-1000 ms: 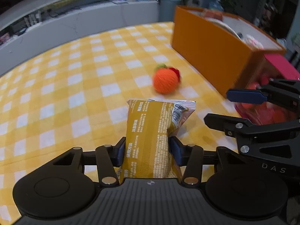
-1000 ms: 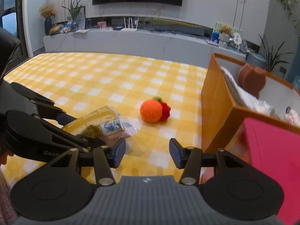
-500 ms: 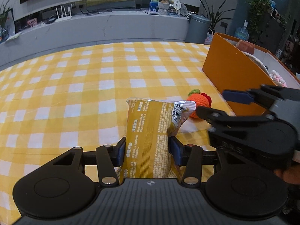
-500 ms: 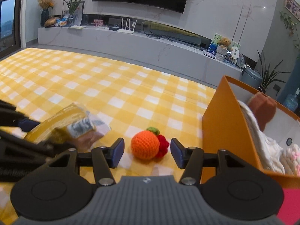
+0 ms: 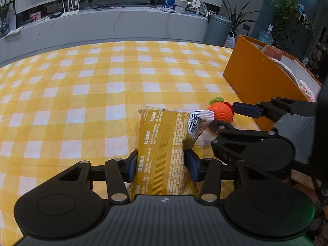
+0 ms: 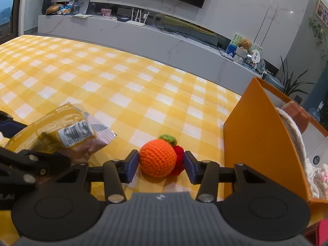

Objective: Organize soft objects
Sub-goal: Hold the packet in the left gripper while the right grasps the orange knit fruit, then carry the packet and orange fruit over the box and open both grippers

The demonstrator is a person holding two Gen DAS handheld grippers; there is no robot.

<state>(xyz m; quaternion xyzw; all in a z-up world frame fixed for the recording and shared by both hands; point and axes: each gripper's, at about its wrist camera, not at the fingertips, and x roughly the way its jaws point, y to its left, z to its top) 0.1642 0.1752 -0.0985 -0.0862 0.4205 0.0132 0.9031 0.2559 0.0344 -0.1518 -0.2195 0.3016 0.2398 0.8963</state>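
Observation:
My left gripper (image 5: 161, 165) is shut on a soft yellow packet (image 5: 164, 143) and holds it over the checked tablecloth. The packet also shows at the left of the right wrist view (image 6: 55, 131). A crocheted orange toy with a green leaf and red part (image 6: 158, 157) lies on the cloth between the pads of my right gripper (image 6: 161, 164), which is open around it, pads close to its sides. The toy also shows in the left wrist view (image 5: 221, 111), with the right gripper (image 5: 225, 116) around it.
An orange storage box (image 6: 252, 127) with soft items inside stands right of the toy; it also shows in the left wrist view (image 5: 256, 78). A pink container edge (image 6: 322, 231) is at bottom right. The yellow checked tablecloth (image 5: 82, 86) stretches left and far.
My right gripper has moved forward to the crocheted toy, so the toy now sits between its pads. The left gripper still holds the packet and has turned its view leftward.

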